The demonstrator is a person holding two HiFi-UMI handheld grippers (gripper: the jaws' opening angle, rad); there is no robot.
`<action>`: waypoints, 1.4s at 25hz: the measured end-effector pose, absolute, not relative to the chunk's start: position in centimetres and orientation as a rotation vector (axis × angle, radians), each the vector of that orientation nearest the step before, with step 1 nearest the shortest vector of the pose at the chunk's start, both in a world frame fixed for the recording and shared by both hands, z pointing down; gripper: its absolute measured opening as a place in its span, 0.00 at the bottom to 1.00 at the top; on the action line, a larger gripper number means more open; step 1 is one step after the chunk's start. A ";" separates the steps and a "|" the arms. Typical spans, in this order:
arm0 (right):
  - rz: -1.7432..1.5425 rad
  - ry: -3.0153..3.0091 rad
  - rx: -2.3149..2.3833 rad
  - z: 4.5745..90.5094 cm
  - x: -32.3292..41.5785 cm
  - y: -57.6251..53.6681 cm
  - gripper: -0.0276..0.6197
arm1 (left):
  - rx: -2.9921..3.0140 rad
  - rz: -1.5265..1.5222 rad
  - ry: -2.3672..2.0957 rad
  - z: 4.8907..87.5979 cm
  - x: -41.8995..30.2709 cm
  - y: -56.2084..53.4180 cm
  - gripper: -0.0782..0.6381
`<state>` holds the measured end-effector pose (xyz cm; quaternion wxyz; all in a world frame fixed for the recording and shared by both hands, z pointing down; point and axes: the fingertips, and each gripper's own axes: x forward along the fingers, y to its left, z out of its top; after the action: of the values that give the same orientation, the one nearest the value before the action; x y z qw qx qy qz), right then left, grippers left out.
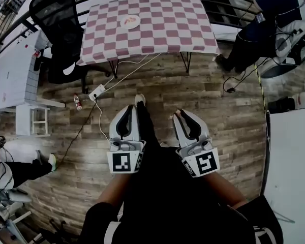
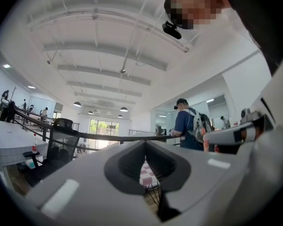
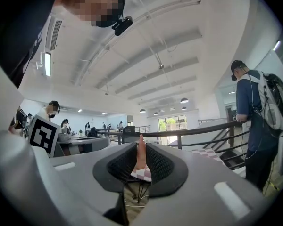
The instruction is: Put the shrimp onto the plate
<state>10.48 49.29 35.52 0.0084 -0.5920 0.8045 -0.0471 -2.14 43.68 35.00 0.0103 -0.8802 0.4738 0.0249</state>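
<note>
Two grippers are held close in front of the person's body, both aimed at the far checkered table [image 1: 168, 24]. The left gripper [image 1: 132, 109] has its jaws pressed together with nothing between them. The right gripper [image 1: 179, 114] is clamped on the shrimp [image 3: 140, 153], a thin pink-orange piece upright between its pads. The plate [image 1: 124, 24] sits well apart from it, left of centre on the table, across the wooden floor [image 1: 223, 105].

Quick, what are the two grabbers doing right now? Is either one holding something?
Left gripper: fingers closed, nothing between them.
Right gripper: fingers closed on the shrimp.
</note>
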 end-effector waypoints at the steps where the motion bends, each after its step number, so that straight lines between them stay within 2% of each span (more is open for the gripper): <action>1: -0.146 2.508 -1.862 35.7 10.8 48.0 0.13 | -2.758 0.078 1.475 35.4 -2.0 42.5 0.12; 21: -0.278 2.470 -2.021 36.1 11.2 10.6 0.13 | -2.941 -0.073 1.352 37.4 0.9 7.3 0.12; 35: -0.329 2.542 -1.978 36.8 7.3 -2.4 0.13 | -2.939 -0.093 1.493 39.0 -3.0 -4.1 0.12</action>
<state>7.31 -2.41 36.76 -0.0478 -0.6103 0.7842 -0.1015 -3.00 -4.12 39.02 -0.0781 -0.8884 0.4514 -0.0281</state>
